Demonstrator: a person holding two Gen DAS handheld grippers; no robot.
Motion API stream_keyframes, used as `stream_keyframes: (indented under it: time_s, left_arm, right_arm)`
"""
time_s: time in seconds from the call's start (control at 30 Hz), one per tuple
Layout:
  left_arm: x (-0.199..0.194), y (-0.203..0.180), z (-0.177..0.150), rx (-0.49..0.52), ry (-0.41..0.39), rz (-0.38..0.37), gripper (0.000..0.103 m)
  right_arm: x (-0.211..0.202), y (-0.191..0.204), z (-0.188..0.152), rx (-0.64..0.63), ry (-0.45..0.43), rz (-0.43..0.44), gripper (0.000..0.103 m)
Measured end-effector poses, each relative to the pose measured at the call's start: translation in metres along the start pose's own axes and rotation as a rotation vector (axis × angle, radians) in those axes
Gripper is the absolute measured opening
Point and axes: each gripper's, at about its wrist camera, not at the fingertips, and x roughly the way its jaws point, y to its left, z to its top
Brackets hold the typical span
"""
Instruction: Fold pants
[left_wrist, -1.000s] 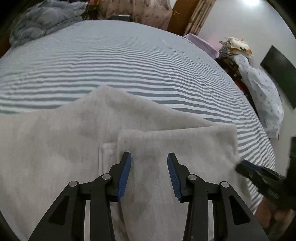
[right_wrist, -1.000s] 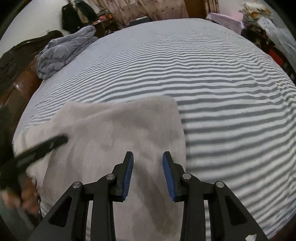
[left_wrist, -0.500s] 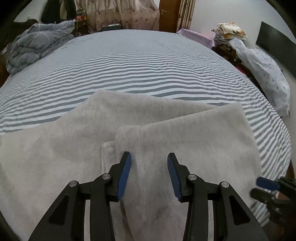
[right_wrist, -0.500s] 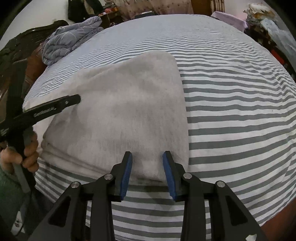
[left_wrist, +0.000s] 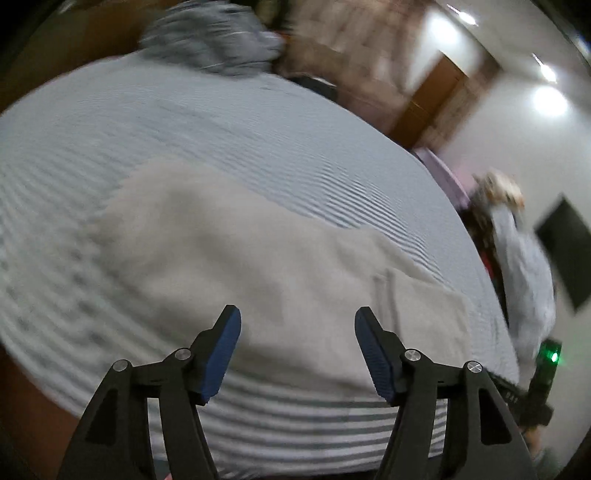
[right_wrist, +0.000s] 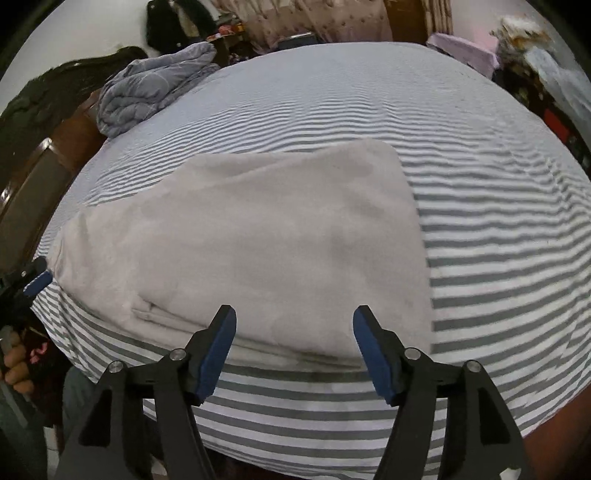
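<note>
A home bedroom: a bed in striped sheets, a bunched duvet far beyond the gripper, probably curtains behind.

no readable text, labels or signs

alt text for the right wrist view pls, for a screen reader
Folded beige pants lie flat on a grey-and-white striped bed, with the open, empty right gripper above their near edge. The left gripper shows at the left edge, and a crumpled grey-blue duvet sits at the far corner.
</note>
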Motion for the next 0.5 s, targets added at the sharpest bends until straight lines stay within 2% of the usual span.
stream_keyframes:
  time_s: [0.1, 0.17, 0.5]
  left_arm:
    - [-0.006, 0.044, 0.002, -0.102, -0.001, 0.074, 0.065]
    - [-0.004, 0.064, 0.001, -0.165, 0.013, 0.075, 0.065]
    - [0.028, 0.112, 0.009, -0.415, 0.019, -0.077, 0.065]
  right_arm:
    - [0.004, 0.013, 0.004, -0.001, -0.001, -0.014, 0.066]
    - [0.008, 0.018, 0.008, 0.001, -0.008, -0.051, 0.069]
    - [0.018, 0.026, 0.017, 0.030, 0.003, -0.099, 0.069]
